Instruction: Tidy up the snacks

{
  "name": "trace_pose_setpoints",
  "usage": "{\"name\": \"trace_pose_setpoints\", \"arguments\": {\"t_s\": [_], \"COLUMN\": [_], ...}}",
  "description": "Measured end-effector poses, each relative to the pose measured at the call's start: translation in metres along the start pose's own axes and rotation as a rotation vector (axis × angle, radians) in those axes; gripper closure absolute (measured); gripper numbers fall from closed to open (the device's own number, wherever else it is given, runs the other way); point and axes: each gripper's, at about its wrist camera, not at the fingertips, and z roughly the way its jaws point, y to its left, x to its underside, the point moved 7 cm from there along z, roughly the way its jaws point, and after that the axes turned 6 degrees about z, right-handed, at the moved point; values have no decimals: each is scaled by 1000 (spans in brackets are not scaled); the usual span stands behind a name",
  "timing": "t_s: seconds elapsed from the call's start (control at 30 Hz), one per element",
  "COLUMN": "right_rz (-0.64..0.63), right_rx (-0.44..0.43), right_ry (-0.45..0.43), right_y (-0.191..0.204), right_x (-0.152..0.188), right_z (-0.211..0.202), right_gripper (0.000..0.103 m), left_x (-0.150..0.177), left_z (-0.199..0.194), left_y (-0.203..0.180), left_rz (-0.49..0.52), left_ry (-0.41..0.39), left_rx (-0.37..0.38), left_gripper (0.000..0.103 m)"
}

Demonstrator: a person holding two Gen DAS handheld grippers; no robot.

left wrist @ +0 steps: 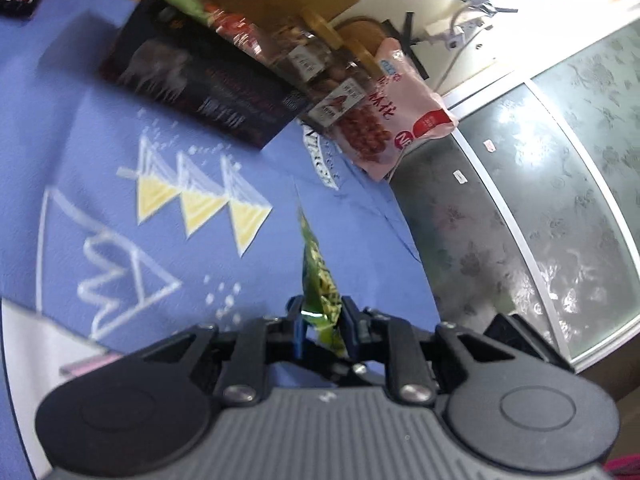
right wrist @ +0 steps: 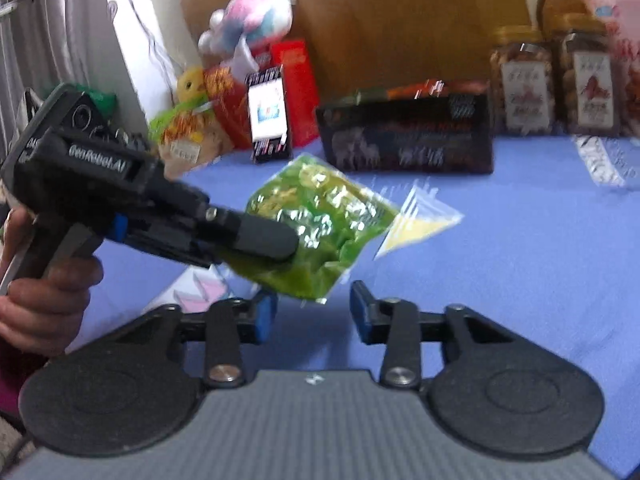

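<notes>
The left gripper [left wrist: 322, 322] is clamped on one edge of the green snack bag [right wrist: 316, 224], holding it clear above the blue tabletop [right wrist: 520, 260], likely for carrying toward the back row. The right gripper [right wrist: 314, 316] stands half open, empty, just below the bag.

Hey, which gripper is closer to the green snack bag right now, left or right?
Left. The left gripper is shut on the green snack bag, holding it above the blue cloth. The right gripper is open just below the bag's lower edge, not gripping it.
</notes>
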Motion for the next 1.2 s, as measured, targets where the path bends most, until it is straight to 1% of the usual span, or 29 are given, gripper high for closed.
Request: {"name": "trace_pose_setpoints", "arguments": {"t_s": [0.13,0.17,0.27,0.3,0.37,0.4,0.43,0.47,0.5,0.53,0.6,0.7,0.77,0.83,0.93,1.0,1.1,1.2], "right_rz": [-57,-67,-78,-81,-60,-53,-52,-55,-54,-36,6,8,49,98,161,198,233,277], "right_rx": [58,75,102,125,151,166,207,255,293,296,259,268,252,235,219,214,210,193], "right_ry": [-89,-114,-182,-203,-215,-206,-202,-213,-219,-217,-231,-241,-240,-243,-237,-223,-196,-164], "right_y": [-3,-6,-15,-21,-36,-42,-51,-58,-66,-71,-76,-75,-76,-77,-77,-75,-73,-67], "right_x": [-28,-41,-76,-90,-116,-124,-133,-138,-140,-139,-130,-115,-106,-98,-84,-76,-60,-44], "right_z": [-2,1,14,22,43,51,62,67,70,70,61,52,44,36,19,15,9,4], "right_gripper": [61,61,60,60,60,60,60,60,59,59,59,59,59,59,59,59,59,59], "left_x": [-39,-50,-93,-108,-140,-155,-167,-178,-184,-188,-187,-179,-173,-166,-157,-146,-125,-104], "left_z": [3,4,16,21,35,45,55,66,73,81,87,86,83,77,62,51,38,27], "left_y": [-10,-12,-17,-19,-20,-18,-12,-5,2,8,11,11,10,3,-10,-20,-27,-26], "left_rz": [55,67,114,128,159,160,159,154,153,165,197,234,249,300,349,376,406,403], "left_ry": [-29,-38,-70,-84,-103,-100,-88,-81,-79,-69,-65,-73,-83,-104,-124,-141,-157,-150], "left_rx": [-31,-36,-64,-74,-122,-149,-177,-223,-274,-323,-346,-353,-386,-442,-491,-557,-675,-747], "left_gripper": [85,85,85,84,84,78,72,60,58,58,58,57,57,57,57,54,49,48]}}
